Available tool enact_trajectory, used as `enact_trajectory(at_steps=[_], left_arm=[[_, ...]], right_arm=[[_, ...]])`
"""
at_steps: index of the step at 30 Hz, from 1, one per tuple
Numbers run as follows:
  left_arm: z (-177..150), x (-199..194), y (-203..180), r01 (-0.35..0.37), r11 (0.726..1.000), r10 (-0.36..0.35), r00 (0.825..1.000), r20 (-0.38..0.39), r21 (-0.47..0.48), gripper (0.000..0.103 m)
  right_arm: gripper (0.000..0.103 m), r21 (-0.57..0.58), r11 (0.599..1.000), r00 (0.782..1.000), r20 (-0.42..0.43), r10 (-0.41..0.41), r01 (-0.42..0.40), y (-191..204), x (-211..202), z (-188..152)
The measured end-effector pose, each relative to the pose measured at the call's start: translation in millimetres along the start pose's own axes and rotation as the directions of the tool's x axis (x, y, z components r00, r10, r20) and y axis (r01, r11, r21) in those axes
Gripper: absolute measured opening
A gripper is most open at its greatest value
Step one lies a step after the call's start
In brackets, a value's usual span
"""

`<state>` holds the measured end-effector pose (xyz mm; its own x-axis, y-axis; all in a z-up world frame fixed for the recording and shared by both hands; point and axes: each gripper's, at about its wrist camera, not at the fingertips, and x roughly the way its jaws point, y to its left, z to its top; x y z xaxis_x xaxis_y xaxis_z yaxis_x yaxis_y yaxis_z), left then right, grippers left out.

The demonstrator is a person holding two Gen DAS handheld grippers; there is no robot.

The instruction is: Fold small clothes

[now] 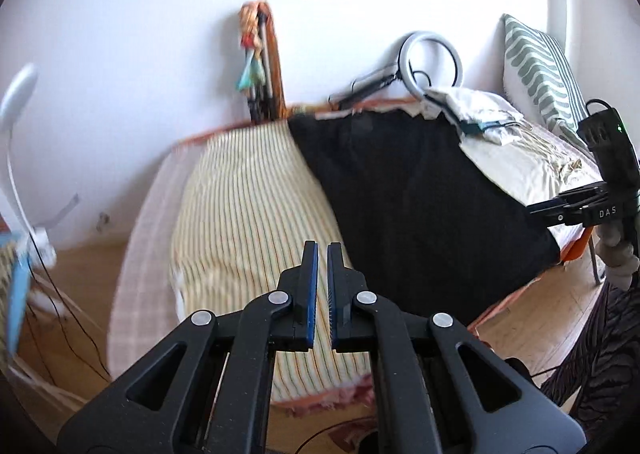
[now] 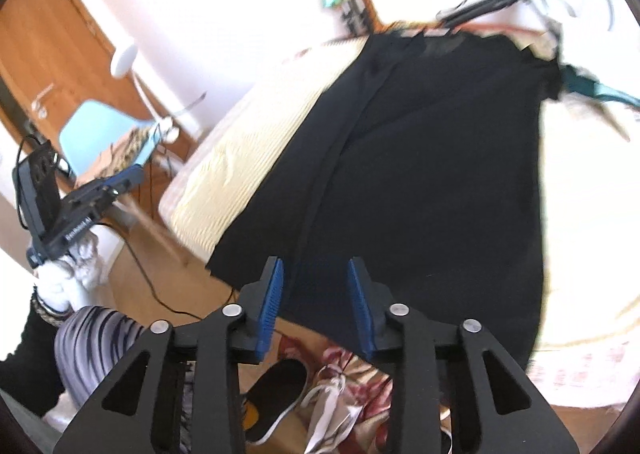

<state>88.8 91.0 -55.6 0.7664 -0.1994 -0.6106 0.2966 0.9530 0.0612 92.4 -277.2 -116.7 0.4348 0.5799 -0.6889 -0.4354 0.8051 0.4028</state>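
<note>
Lying spread across the bed: one black garment (image 2: 420, 174), flat over a striped cover (image 1: 248, 214), its near hem hanging just past the bed's front edge. A lengthwise seam or crease runs down it in the right wrist view; whether that marks a first fold cannot be told.

Item, left gripper (image 1: 322, 254): jaws nearly closed, only a thin slit between the blue pads, nothing held. It hangs above the striped cover, beside the garment's left edge and clear of it.

Item, right gripper (image 2: 316, 274): jaws partly apart, empty. The garment's near hem shows between and beyond them, but the pads do not press on it.

Item, surroundings: pale pillows (image 1: 520, 158) at the far right of the bed, a patterned cushion (image 1: 536, 70) against the wall, a ring light (image 1: 432, 62) behind the bed, a shoe (image 2: 276, 390) on the floor below.

Progress, judged: early. The garment looks laid out and smoothed, ready for folding; no finished compact fold is visible. Remaining: gripping an edge or corners, folding it over, then reducing it to a small stack. Other clothes awaiting folding are not clearly visible.
</note>
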Motion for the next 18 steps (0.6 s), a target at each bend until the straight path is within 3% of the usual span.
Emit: enact_trajectory(at_steps=[3,7,12,16,17,18], left_arm=[[25,-5,-17,-0.004,0.999,0.002,1.0,0.029,0.05,0.02],[37,3,-63,0.079,0.993,-0.082,0.996,0.038,0.092,0.02],[15,29,-138,0.19,0.973,-0.192,0.981,-0.001,0.134,0.02],[-10,46,-202,0.279,0.949,-0.276,0.96,-0.045,0.144,0.02],[-15,50,-218,0.309,0.94,-0.304,0.951,-0.06,0.146,0.023],[-20,55,-234,0.338,0.928,-0.33,0.941,-0.078,0.157,0.031]], right_arm=[[0.037,0.041,0.999,0.998,0.053,-0.029,0.027,-7,-16,2],[0.04,0.104,0.993,0.99,0.121,-0.067,0.054,-35,-42,7],[0.042,0.18,0.981,0.982,0.159,-0.107,0.078,-74,-57,15],[0.043,0.233,0.969,0.978,0.167,-0.127,0.086,-106,-61,21],[0.043,0.241,0.967,0.978,0.166,-0.13,0.087,-113,-63,23],[0.043,0.247,0.965,0.977,0.165,-0.134,0.09,-121,-62,26]])
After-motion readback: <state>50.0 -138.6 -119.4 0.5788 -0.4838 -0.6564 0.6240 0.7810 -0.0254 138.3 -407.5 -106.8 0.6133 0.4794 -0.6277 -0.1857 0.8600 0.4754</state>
